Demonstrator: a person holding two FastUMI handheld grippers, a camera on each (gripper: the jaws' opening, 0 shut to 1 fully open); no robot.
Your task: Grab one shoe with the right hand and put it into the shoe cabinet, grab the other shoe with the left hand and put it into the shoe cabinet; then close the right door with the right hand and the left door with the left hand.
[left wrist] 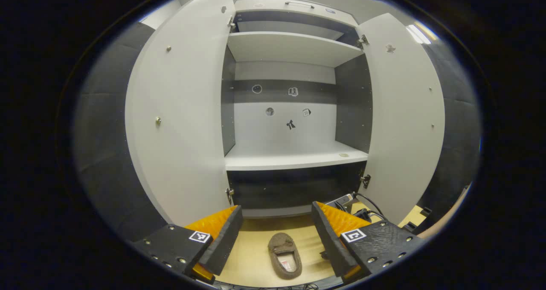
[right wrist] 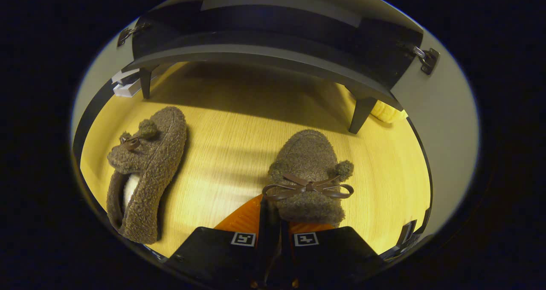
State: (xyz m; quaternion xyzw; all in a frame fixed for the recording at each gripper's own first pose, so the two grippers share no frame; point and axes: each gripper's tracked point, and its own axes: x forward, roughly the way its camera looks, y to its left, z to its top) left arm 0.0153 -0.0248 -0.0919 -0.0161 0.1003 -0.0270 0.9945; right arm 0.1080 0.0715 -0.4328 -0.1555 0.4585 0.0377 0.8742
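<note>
Two brown fuzzy bow-tied slippers lie on the yellow wooden floor (right wrist: 239, 123) before the grey shoe cabinet (left wrist: 294, 158). Nearer slipper (right wrist: 309, 170): directly at 12 o'clock of the right hand-held gripper (right wrist: 273, 219), toe pointing away, its heel hidden behind fingers nearly together; whether they pinch it cannot be told. Other slipper (right wrist: 145, 170): at 10 o'clock, long axis roughly parallel. Left hand-held gripper (left wrist: 277, 226): wide open, empty, facing open doors.
</note>
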